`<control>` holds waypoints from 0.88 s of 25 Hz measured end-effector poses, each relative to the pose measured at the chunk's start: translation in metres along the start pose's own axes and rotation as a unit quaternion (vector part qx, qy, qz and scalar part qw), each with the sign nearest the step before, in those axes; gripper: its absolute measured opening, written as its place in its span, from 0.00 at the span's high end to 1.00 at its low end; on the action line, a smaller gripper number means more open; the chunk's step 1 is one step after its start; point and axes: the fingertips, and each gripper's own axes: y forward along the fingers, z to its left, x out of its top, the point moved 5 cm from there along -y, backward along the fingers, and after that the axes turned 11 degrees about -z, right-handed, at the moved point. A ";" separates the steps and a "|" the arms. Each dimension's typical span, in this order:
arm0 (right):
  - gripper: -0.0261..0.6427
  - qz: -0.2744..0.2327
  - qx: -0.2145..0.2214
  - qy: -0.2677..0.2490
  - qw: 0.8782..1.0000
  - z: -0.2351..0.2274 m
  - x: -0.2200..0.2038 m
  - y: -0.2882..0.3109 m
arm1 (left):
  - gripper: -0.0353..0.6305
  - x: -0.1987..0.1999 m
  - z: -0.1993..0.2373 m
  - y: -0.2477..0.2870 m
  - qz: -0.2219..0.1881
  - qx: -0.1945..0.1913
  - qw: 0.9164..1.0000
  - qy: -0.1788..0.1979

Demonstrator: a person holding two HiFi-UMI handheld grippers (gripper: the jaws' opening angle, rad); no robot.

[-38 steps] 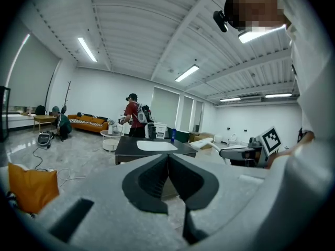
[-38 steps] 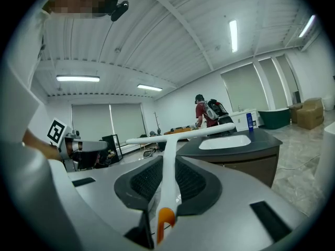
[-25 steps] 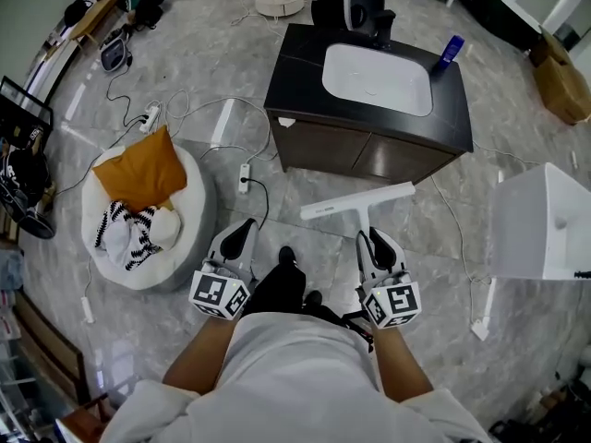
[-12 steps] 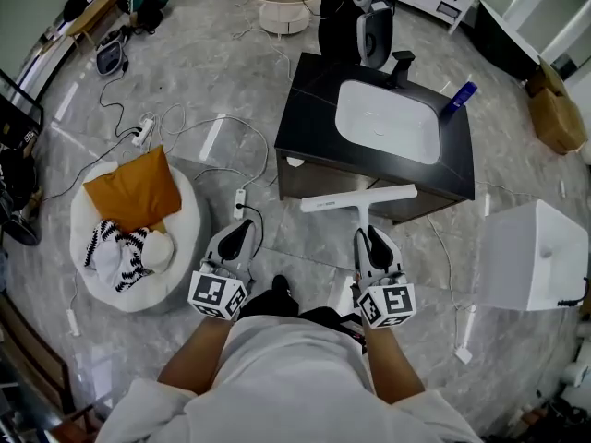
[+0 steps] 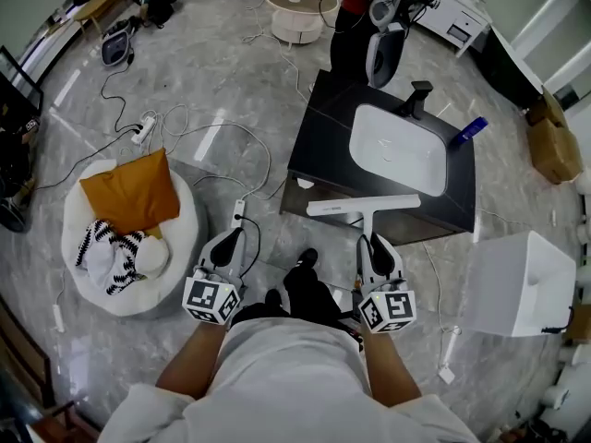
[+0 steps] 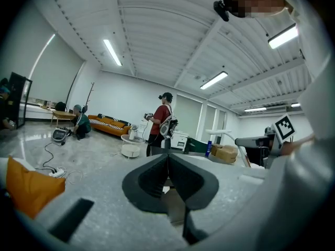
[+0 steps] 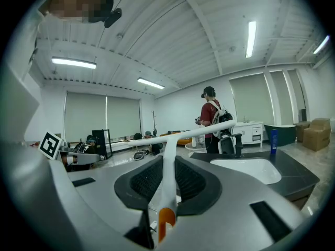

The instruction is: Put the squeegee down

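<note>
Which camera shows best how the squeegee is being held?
The right gripper view: the squeegee handle sits clamped in the right gripper. The head view shows its whole T-shape; the left gripper view gives no clear look.

right hand-held gripper holding squeegee, sink cabinet

Black vanity with white basin, orange cushion on white pouf

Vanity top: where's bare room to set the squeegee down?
Widest bare patch: the black countertop left of the sink basin, out to its left edge. The faucet crowds the back, the blue bottle the right corner. The right gripper grips the squeegee. A power strip and cables clutter the floor left of the vanity.
</note>
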 end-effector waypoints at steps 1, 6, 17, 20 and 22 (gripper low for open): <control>0.84 0.000 0.003 -0.002 1.000 -0.001 0.001 0.006 | 0.92 -0.001 0.003 0.002 0.000 0.003 1.000 -0.003; 0.84 0.000 0.017 -0.001 1.000 -0.011 -0.001 0.045 | 0.92 -0.002 0.022 0.025 -0.005 0.013 1.000 -0.013; 0.85 -0.016 0.019 0.019 1.000 -0.083 -0.002 0.159 | 0.92 0.012 0.048 0.154 0.001 0.002 1.000 0.018; 0.85 -0.015 0.018 0.027 0.999 -0.108 -0.001 0.188 | 0.92 0.019 0.051 0.197 0.004 -0.005 1.000 0.029; 0.85 -0.016 0.011 0.032 0.999 -0.125 0.001 0.206 | 0.92 0.024 0.052 0.226 0.007 -0.011 0.999 0.034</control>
